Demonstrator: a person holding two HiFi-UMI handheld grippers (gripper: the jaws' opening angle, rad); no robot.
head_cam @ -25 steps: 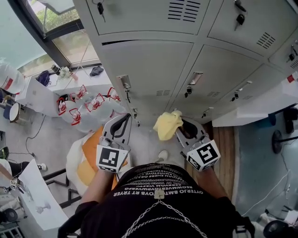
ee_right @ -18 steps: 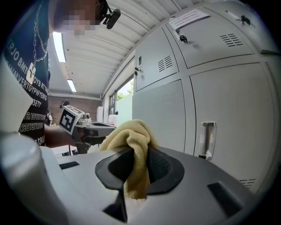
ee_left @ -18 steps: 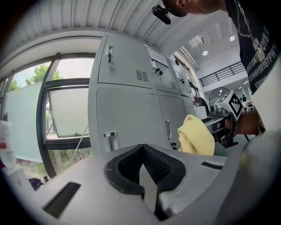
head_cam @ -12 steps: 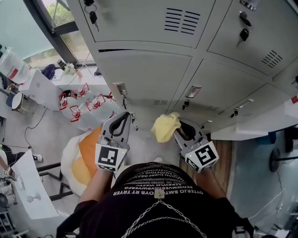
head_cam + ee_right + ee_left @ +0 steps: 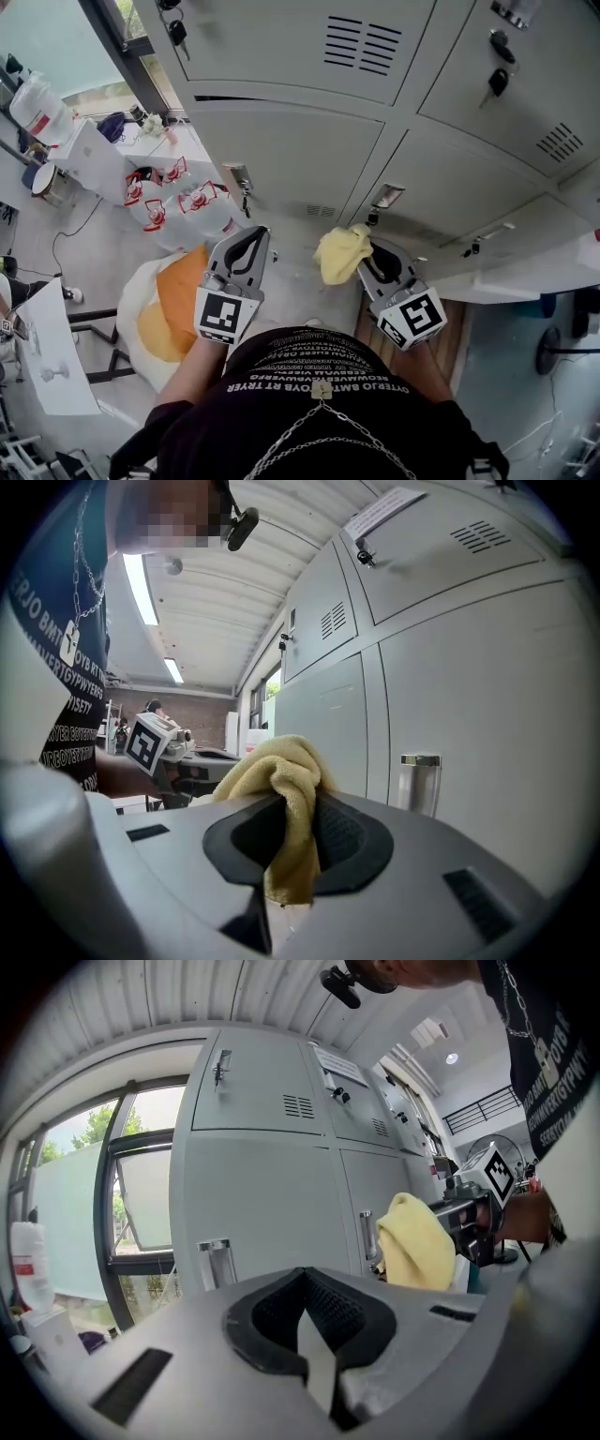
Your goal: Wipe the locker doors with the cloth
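now gripping: my right gripper (image 5: 373, 261) is clenching the yellow cloth (image 5: 341, 253), a fold pinched in its jaws.
cloth feel: i am judging it soft, light and floppy; best taken by a bunched fold.
cloth place: it is bulging past the jaws, near the locker doors (image 5: 291, 141); contact unclear.
left gripper (image 5: 253, 242): it is sitting clenched on nothing.

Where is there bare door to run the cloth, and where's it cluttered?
Free: the plain panel of the grey locker door ahead, bordered by its handle at left and vent slots lower down. Crowded: the upper-right door with hanging keys; the floor at left, packed with water jugs. The yellow cloth is in the right gripper tongs.
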